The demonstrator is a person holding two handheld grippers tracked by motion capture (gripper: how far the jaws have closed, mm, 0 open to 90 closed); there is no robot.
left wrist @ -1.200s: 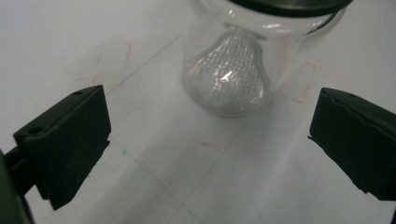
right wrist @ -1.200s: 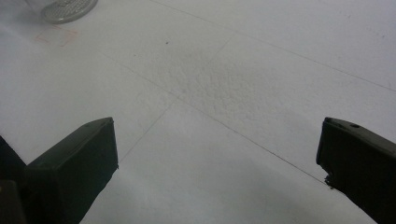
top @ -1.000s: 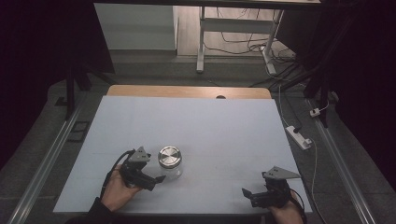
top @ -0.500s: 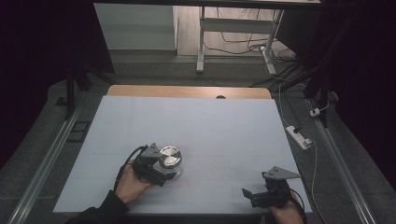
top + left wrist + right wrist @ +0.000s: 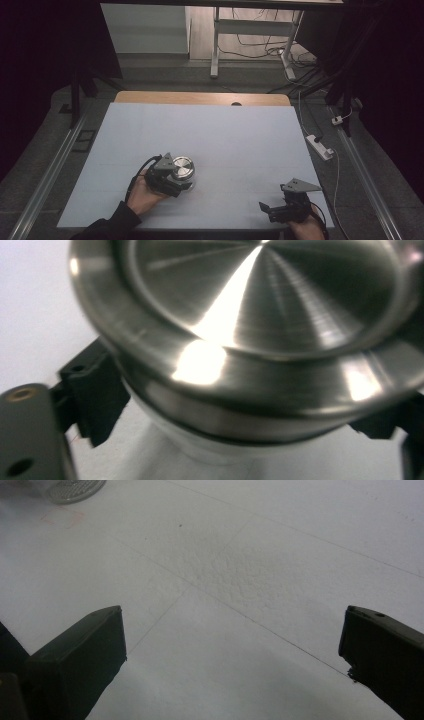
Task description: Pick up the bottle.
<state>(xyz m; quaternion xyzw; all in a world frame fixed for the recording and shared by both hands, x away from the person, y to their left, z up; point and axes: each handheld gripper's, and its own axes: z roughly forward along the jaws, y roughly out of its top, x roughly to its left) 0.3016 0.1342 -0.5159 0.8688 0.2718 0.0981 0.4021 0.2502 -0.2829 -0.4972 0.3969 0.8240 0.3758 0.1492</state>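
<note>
The table [image 5: 240, 135] has a pale, bluish-white top with a strip of bare wood [image 5: 200, 98] along its far edge and a small dark hole [image 5: 236, 104] in that strip. Faint straight lines cross the pale surface. On the grey floor to the right lies a white power strip [image 5: 319, 146], with a white cord running on to a small plug [image 5: 338, 120] farther back. Beyond the table stands a white metal frame [image 5: 216, 45], with dark cables [image 5: 260, 37] tangled on the wooden floor behind it. A metal rail [image 5: 50, 175] runs along the left side.
</note>
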